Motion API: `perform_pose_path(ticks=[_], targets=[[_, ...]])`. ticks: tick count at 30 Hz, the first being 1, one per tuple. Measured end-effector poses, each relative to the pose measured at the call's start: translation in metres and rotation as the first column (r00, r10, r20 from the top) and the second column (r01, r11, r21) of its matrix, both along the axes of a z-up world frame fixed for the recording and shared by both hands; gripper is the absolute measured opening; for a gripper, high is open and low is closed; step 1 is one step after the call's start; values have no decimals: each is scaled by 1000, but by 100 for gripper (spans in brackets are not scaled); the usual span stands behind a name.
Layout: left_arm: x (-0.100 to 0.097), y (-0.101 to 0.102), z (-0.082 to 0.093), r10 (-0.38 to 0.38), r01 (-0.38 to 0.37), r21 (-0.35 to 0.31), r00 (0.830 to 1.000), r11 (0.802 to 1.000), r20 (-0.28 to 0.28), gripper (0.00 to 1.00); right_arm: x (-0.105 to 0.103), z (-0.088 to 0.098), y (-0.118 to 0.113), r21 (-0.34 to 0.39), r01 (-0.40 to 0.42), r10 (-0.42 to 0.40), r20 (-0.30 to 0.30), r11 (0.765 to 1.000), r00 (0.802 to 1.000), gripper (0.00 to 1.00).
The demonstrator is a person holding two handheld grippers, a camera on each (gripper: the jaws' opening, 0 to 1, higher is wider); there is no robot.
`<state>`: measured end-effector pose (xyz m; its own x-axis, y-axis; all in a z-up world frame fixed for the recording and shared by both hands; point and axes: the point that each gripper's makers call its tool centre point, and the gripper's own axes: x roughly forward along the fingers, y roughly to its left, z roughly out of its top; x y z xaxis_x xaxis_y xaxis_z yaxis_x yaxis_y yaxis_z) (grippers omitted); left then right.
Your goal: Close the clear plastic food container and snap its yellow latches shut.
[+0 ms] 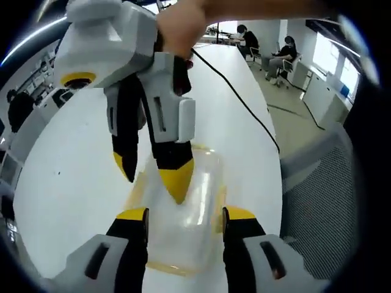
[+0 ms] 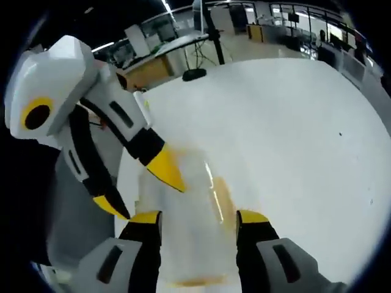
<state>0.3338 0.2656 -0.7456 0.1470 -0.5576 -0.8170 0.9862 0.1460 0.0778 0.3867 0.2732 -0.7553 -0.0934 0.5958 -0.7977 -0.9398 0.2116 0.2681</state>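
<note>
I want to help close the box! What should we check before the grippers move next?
1. Is the clear container on the white table? Ok, it sits there between the left gripper tips.
2. Is the right gripper near it? Ok, its yellow tips point down at the container top.
3. Are both grippers open? Ok, each has a gap between its jaws.
4. Is the lid fully down? Cannot tell, the plastic is clear and blurred.
5. Are the yellow latches snapped shut? Cannot tell.
6. Is the black cable out of the way? Ok, it lies farther back.
</note>
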Motion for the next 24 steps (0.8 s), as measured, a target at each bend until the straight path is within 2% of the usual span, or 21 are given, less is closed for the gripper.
perform_pose_path(ticks=[2, 7, 12, 15, 18, 24], targets=[[-4, 1, -6, 2, -3, 38, 1000, 999, 12, 51, -1, -1, 2, -9, -12, 12, -7, 1000, 1000, 53], [-4, -2, -16, 39, -43, 78, 998, 996, 50, 53, -6, -11, 2, -103, -125, 126, 1, 987, 992, 52], [3, -6, -17, 72, -82, 92, 992, 992, 108, 53, -8, -18, 8, -120, -157, 154, -38, 980, 987, 52], [5, -4, -25, 84, -96, 104, 990, 990, 114, 58, -7, -23, 8, -145, -170, 166, -41, 975, 985, 52], [11, -1, -28, 94, -109, 93, 985, 990, 148, 64, -8, -22, 7, -155, -187, 181, -52, 970, 982, 52], [9, -4, -27, 48, -64, 98, 986, 993, 160, 61, -8, -23, 6, -146, -183, 174, -68, 972, 982, 50]])
